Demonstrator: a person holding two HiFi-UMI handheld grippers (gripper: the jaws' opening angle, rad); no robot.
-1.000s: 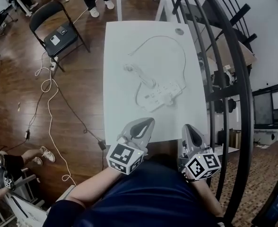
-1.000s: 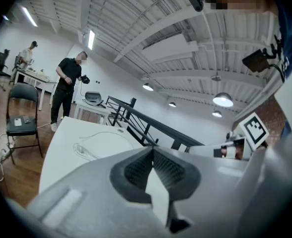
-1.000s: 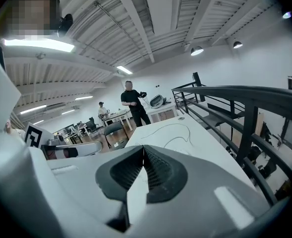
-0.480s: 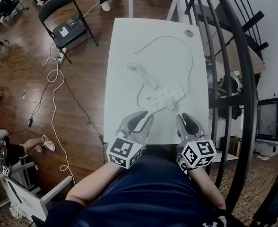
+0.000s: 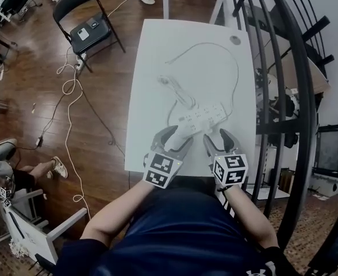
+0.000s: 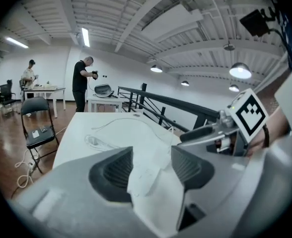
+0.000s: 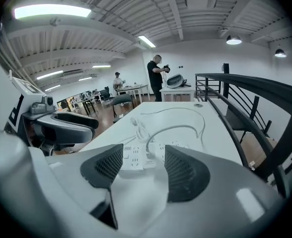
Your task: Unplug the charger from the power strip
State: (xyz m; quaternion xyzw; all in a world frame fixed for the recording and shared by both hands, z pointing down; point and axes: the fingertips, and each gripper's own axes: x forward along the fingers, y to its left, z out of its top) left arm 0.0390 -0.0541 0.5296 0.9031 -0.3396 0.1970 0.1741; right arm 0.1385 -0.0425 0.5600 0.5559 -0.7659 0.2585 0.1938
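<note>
A white power strip [image 5: 202, 118] lies slanted on the white table [image 5: 152, 56], with a white charger [image 5: 182, 100] plugged in at its left part and a cable trailing away. My left gripper [image 5: 173, 138] stands just short of the strip's near left end. Its jaws have just been opening and are open, and the strip's end [image 6: 147, 168] shows between them, not pressed. My right gripper [image 5: 219, 139] is near the strip's right part. It too has just been opening and is open and empty. The strip [image 7: 128, 158] and the plug [image 7: 149, 157] lie ahead of it.
A thin cable [image 5: 235, 68] loops across the far table near a round grommet [image 5: 234, 39]. A black railing [image 5: 278, 96] runs along the table's right side. A black folding chair [image 5: 85, 30] and floor cables [image 5: 68, 114] are to the left. A person [image 6: 81, 83] stands beyond the table.
Both grippers have come forward and down from the table's near edge to the power strip. Their jaws, shut before, now stand apart.
</note>
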